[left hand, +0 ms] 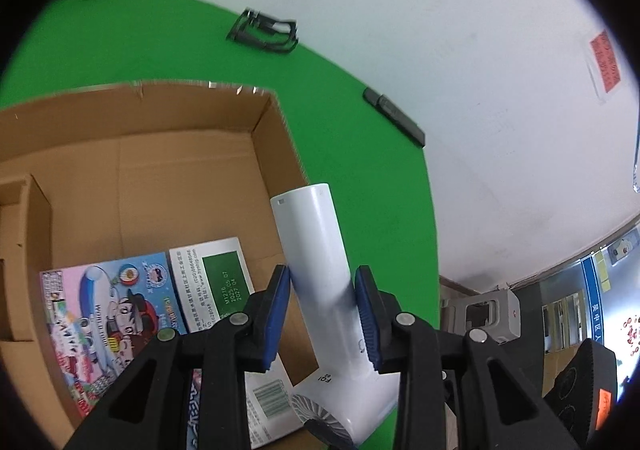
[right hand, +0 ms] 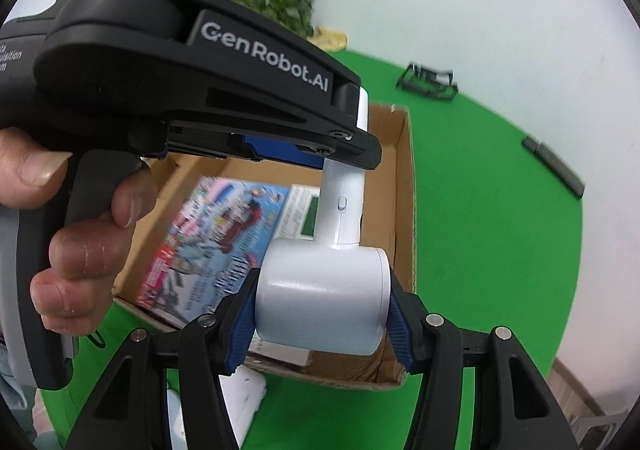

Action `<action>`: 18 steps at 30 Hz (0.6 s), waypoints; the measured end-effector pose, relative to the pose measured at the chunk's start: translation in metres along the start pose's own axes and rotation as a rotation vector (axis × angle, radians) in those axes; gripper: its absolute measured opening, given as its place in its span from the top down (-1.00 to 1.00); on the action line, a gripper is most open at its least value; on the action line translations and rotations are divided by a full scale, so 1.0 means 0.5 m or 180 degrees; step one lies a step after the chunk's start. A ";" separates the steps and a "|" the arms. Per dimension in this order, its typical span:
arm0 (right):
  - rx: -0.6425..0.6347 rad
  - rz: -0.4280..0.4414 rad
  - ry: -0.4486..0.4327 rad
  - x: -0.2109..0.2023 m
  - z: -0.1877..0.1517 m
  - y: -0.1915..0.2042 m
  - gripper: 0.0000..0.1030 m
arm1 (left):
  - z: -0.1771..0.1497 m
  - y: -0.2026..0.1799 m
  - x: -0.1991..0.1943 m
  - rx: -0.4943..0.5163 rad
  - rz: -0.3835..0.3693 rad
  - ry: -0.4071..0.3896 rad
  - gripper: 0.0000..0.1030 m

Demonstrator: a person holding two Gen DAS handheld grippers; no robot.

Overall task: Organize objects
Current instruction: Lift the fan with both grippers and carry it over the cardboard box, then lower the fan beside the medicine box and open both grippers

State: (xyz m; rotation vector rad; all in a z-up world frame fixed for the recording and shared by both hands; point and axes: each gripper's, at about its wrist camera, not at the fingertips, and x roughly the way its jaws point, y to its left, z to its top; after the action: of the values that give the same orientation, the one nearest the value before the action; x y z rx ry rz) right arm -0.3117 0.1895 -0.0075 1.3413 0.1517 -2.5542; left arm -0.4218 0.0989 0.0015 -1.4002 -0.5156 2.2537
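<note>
White hair dryer (right hand: 332, 270) is hanging over the open cardboard box (left hand: 168, 153), carried by both tongs at once. The right gripper (right hand: 320, 324) is clamping its barrel between the blue pads, and the left gripper (left hand: 324, 314) is squeezing the handle further up. Below it, a colourful printed carton (left hand: 108, 314) is lying flat in the box, which is sitting on a green table (left hand: 360, 177).

Even, bright room light fell without hard shadows. A soft highlight sat on the white dryer (right hand: 324, 314). Motion blur smeared the picture box (right hand: 216, 246) and far wire rack (right hand: 428, 81). Fisheye curvature bent the edges, with black vignetted corners.
</note>
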 end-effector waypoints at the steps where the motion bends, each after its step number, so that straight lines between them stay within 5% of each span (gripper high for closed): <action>1: 0.0030 0.0010 0.0041 0.026 0.004 -0.019 -0.05 | -0.001 0.008 0.022 -0.0019 -0.0001 0.0061 0.37; 7: 0.0132 -0.0032 0.0306 0.105 -0.021 -0.075 -0.05 | -0.013 0.045 0.094 -0.0185 -0.0132 0.0255 0.37; 18: 0.0234 -0.0187 0.0430 0.103 -0.017 -0.101 -0.05 | -0.021 0.047 0.127 -0.0261 -0.0280 0.0379 0.36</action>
State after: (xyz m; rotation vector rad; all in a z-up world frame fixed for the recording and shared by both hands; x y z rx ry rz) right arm -0.3464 0.2312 -0.0559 1.5598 0.1250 -2.5391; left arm -0.4413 0.1143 -0.0624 -1.5111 -0.6233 2.0868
